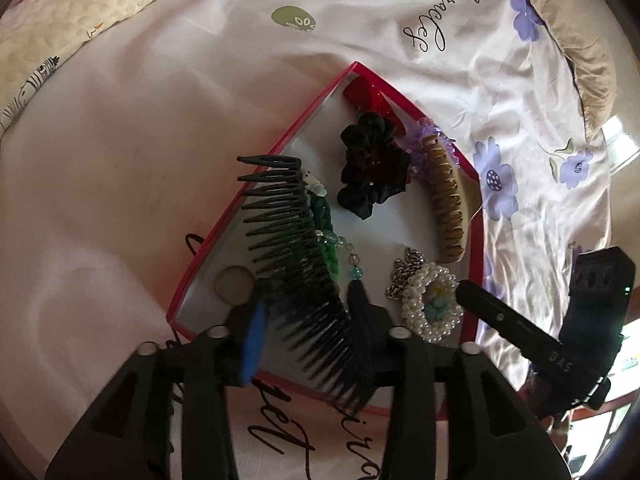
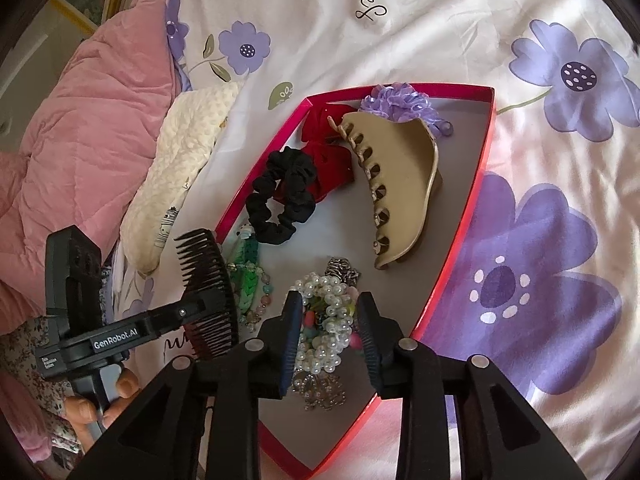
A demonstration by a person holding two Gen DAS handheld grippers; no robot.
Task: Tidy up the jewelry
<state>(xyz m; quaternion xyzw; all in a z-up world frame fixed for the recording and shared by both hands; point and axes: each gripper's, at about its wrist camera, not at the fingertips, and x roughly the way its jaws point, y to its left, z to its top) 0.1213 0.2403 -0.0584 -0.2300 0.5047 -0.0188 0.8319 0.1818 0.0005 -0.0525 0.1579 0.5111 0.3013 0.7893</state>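
Note:
A red-rimmed box with a grey floor lies on the bed. A black comb slants over its left rim, between the fingers of my open left gripper; the pads stand clear of it. A pearl bracelet rests on the box floor on a silver chain. My right gripper straddles it, open. Also in the box are a black scrunchie, a red bow, a tan claw clip, a purple flower and a green braided bracelet.
The box sits on a white sheet with purple flowers. A pink quilt and a cream cushion lie to the left. A person's hand holds the left gripper. A round gold disc lies in the box's near corner.

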